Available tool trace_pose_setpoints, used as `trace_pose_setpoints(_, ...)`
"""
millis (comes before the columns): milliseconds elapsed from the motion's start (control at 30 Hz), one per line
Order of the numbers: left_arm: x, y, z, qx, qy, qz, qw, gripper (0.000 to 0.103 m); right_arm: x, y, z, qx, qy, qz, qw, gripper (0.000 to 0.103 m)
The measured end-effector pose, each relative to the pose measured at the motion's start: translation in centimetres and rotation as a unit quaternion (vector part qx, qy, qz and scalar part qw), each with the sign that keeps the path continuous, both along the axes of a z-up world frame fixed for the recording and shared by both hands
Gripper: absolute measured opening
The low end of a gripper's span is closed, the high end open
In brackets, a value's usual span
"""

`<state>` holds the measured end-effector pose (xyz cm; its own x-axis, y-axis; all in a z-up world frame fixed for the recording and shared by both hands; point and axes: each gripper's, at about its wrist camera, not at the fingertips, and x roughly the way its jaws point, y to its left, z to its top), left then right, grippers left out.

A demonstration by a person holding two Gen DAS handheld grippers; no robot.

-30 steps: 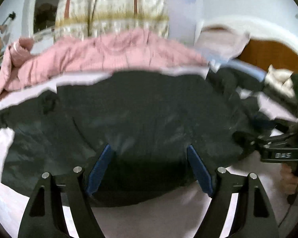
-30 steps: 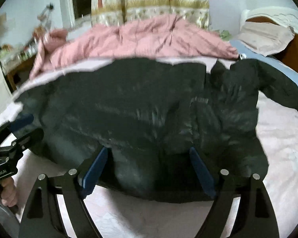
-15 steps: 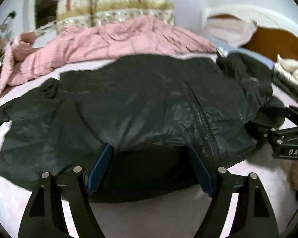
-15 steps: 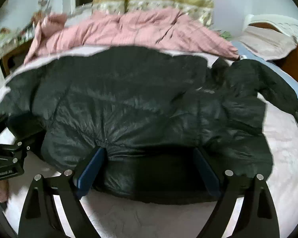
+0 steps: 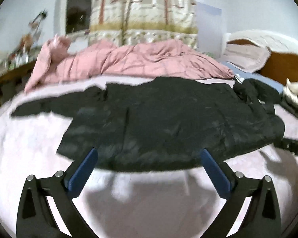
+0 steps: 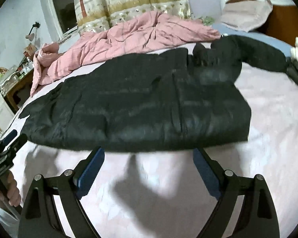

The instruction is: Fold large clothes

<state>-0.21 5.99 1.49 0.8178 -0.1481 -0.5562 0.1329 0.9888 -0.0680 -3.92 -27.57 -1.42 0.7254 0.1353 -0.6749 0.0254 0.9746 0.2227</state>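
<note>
Your left gripper [image 5: 149,166] has its fingers opening with nothing between them, and your right gripper [image 6: 149,164] stands with fingers spread and empty, both just short of the near hem. The black jacket [image 5: 168,123] lies flat across mid-frame on the bed [image 5: 29,148], apparently laid out for folding. The pink quilt [image 5: 129,61] sits beyond it; no containers are visible.
</note>
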Motion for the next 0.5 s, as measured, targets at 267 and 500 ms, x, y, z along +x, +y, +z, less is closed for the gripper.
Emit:
trace_pose_setpoints(267, 2.2, 4.4, -2.3, -0.125, 0.102, 0.041, 0.9860, 0.103, 0.7, -0.9, -1.3, 0.013, 0.025, -0.016, 0.999, 0.092)
trace_pose_setpoints(500, 4.0, 6.8, -4.1, -0.144, 0.125, 0.081, 0.9783, 0.102, 1.5, -3.2, -2.2, 0.053, 0.047, -0.053, 0.996, 0.092)
